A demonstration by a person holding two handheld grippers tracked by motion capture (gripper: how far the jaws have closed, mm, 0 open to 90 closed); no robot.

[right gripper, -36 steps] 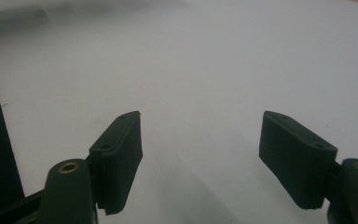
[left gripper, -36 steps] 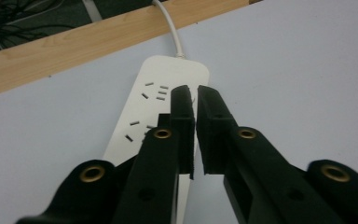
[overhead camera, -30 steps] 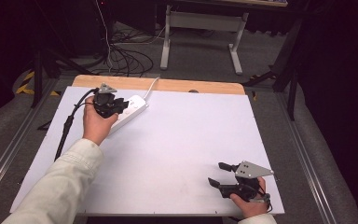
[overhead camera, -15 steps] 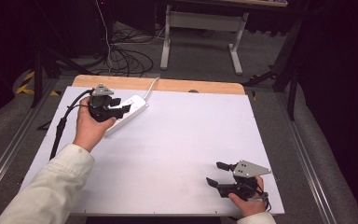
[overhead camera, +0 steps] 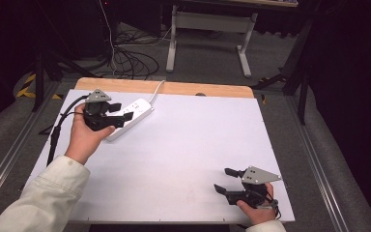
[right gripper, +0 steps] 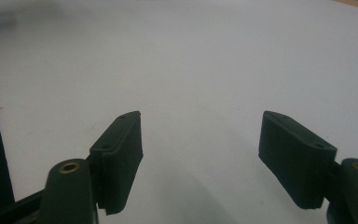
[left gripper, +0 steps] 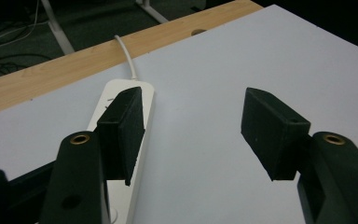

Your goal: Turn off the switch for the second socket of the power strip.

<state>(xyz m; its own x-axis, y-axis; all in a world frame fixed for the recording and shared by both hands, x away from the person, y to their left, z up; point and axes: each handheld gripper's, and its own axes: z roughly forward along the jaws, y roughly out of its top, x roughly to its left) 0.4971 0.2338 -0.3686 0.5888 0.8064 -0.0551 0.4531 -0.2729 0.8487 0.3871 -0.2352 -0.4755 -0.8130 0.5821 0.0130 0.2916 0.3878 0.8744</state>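
left claw (overhead camera: 121,112) lifted off power strip (overhead camera: 130,117), jaws opening, empty | right claw (overhead camera: 227,180) open

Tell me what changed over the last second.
The left hand-held gripper has just been opening its jaws and drew back from the power strip, nothing between them now. The power strip lies where it was, and the right hand-held gripper stayed put, open, near the table's front edge.

L hand-held gripper (overhead camera: 124,111) just opening; R hand-held gripper (overhead camera: 225,180) open
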